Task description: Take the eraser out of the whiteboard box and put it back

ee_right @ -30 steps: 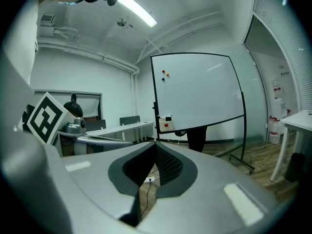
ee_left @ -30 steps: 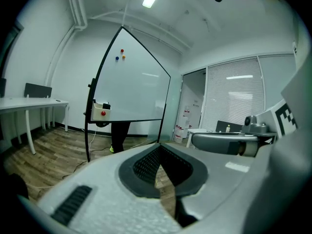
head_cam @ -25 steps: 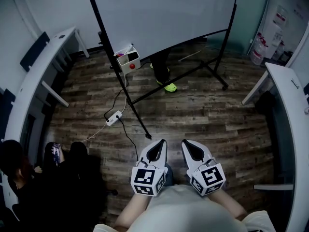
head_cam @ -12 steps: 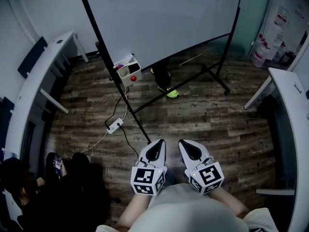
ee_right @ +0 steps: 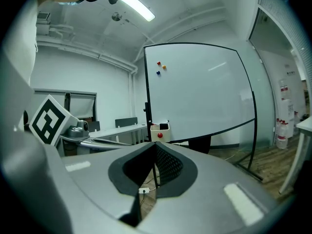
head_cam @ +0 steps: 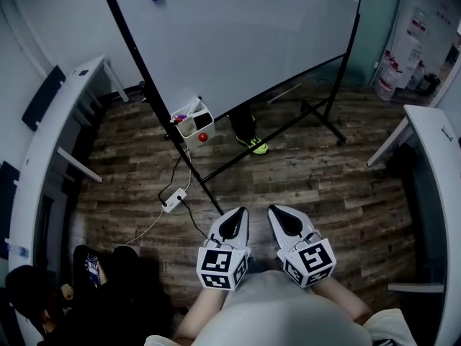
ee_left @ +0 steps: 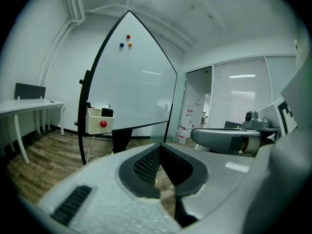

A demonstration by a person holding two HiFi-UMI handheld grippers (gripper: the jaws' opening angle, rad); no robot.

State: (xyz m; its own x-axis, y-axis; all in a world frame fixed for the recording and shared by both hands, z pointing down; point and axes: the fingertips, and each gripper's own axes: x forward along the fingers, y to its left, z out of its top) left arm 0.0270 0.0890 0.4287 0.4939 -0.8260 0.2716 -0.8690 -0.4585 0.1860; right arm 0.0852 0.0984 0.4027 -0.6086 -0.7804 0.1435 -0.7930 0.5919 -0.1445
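Eraser [ee_left: 107, 112] shows as a dark block standing up out of the whiteboard box [head_cam: 193, 125], a pale tray hung on the black stand of the whiteboard [head_cam: 245, 34], with a red round knob [head_cam: 203, 137] on its front. The box is well ahead of the person, out of reach. The left gripper [head_cam: 240, 212] and right gripper [head_cam: 276, 210] are held low, side by side, each with its jaws pressed together on nothing. The eraser is probably light, with a stiff body and a soft felt face, not fragile. The best hold looks to be across the narrow part above the rim, then a straight lift so the box does not swing
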